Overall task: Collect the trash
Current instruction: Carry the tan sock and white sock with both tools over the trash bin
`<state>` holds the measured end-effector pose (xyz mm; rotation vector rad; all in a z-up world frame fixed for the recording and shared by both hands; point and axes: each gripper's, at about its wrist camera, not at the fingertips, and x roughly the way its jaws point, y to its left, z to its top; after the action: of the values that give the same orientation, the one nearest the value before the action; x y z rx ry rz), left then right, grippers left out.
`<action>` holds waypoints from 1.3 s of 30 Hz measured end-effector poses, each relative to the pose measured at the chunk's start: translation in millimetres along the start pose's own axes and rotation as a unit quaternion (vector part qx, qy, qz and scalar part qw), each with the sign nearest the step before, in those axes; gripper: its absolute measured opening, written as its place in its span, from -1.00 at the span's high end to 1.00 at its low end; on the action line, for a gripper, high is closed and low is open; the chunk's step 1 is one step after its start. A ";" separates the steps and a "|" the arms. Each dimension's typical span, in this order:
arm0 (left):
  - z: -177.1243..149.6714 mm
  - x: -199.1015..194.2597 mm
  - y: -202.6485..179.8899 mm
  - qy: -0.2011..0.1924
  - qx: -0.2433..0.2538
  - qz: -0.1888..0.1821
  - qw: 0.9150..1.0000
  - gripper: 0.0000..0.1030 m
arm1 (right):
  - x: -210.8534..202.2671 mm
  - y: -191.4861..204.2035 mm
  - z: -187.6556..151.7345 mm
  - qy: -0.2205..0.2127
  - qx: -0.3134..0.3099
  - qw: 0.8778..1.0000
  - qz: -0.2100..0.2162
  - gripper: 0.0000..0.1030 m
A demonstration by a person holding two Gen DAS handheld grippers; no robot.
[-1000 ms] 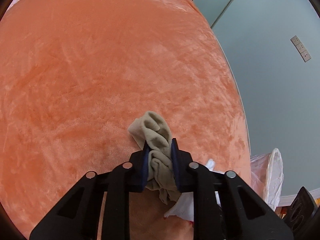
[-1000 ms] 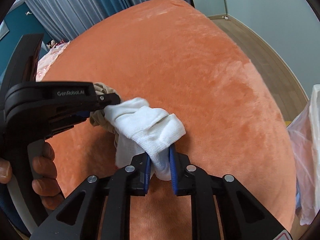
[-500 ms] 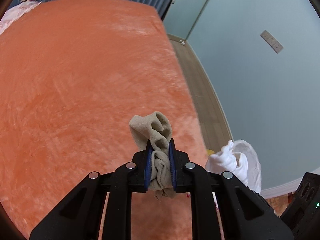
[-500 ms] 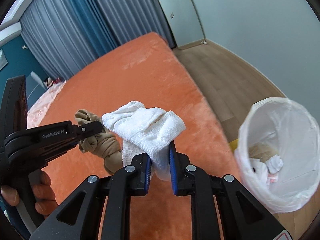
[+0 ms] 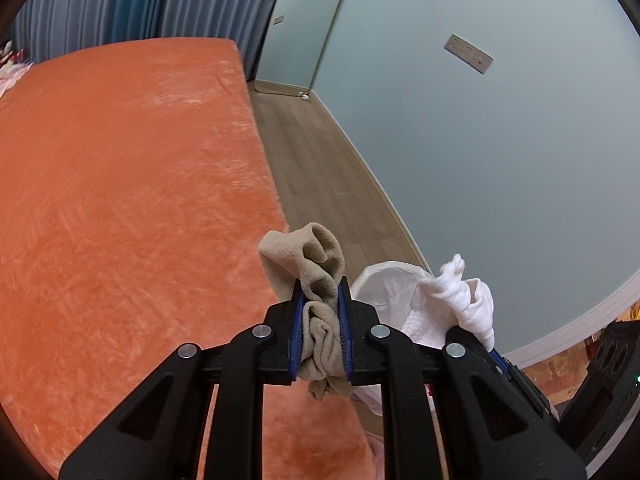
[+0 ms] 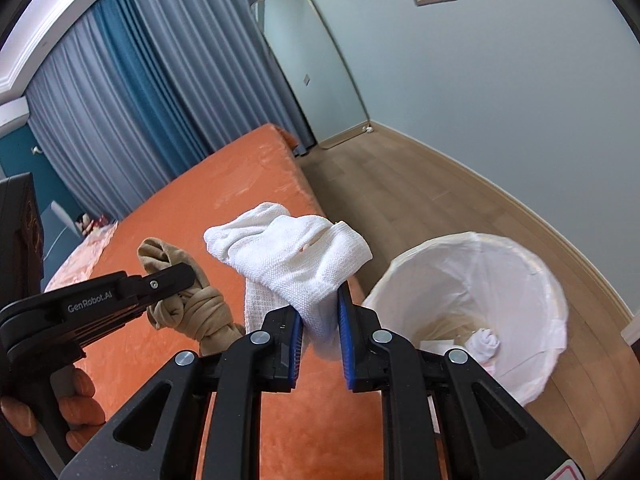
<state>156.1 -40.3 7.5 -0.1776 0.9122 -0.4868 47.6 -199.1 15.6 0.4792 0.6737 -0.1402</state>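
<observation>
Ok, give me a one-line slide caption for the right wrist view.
Right gripper holds a white sock beside the lined trash bin; left gripper carries a tan sock.

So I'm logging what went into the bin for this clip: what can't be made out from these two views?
- Bin contents, right wrist view: a white bundle and something beige show; the right tongs hide the rest.
- Bin, left wrist view: mostly behind the white sock and left tongs.
- Beige sock: lower end hidden by the tongs.
</observation>
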 end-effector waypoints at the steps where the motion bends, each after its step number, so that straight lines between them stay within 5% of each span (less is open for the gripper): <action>1: -0.5 0.0 -6.9 0.000 0.005 -0.002 1.000 0.71 | -4.3 -4.8 1.3 -0.004 0.003 1.000 -0.002 0.71; 17: -15.4 -8.1 -87.8 -0.002 0.064 -0.028 0.998 0.71 | -60.2 -42.2 7.6 -0.051 0.034 0.998 -0.021 0.71; 39: -19.1 4.8 -141.3 0.000 0.109 -0.054 0.993 0.65 | -75.5 -63.4 6.8 -0.070 0.040 0.996 -0.046 0.68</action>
<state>97.0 -165.5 41.9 -0.0285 0.8456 -0.6832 -24.7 -260.3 43.6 0.5109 0.5543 -0.2864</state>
